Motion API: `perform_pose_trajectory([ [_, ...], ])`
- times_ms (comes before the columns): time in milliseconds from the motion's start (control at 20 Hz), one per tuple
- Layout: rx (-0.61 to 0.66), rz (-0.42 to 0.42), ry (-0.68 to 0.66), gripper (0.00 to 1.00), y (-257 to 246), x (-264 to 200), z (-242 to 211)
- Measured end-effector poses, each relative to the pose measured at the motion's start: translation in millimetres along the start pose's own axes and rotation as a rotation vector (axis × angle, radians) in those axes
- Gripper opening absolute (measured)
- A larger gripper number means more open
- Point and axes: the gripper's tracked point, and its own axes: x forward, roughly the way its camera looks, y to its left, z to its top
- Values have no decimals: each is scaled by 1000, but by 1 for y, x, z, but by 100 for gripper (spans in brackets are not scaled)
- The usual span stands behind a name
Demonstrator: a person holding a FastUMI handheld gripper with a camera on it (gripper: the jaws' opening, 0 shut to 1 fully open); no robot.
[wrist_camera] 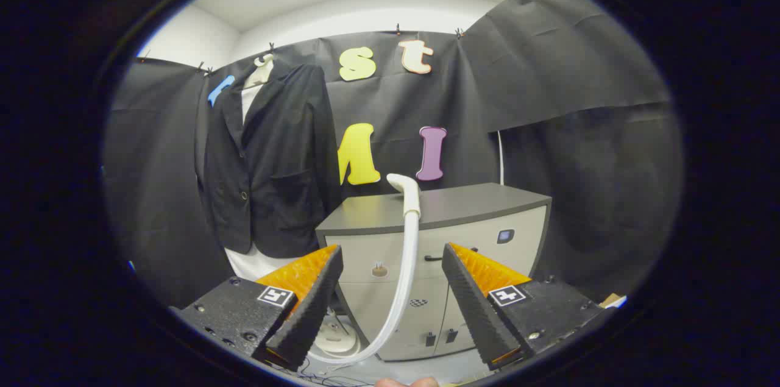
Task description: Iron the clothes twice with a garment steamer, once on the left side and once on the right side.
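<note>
A dark suit jacket (271, 161) over a white shirt hangs on the booth wall, beyond my left finger. The white garment steamer head (407, 192) stands upright ahead of the fingers, in front of a cabinet. Its white hose (399, 289) curves down between the fingers to a round white base (337, 341) on the floor. My gripper (392, 265) is open, its fingers spread wide on either side of the hose without touching it. Nothing is held.
A grey-topped cabinet (463, 207) with pale drawers stands just behind the steamer, right of the jacket. Thin cables (332, 378) lie on the floor near the base. Fingertips of a hand (405, 382) peek in below the gripper.
</note>
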Motion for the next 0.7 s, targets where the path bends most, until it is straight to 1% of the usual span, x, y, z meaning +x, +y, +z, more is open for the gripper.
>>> perform_pose_trajectory([
  [300, 12, 0, 26, 100, -13, 12, -4],
  [700, -31, 28, -19, 100, -4, 15, 14],
])
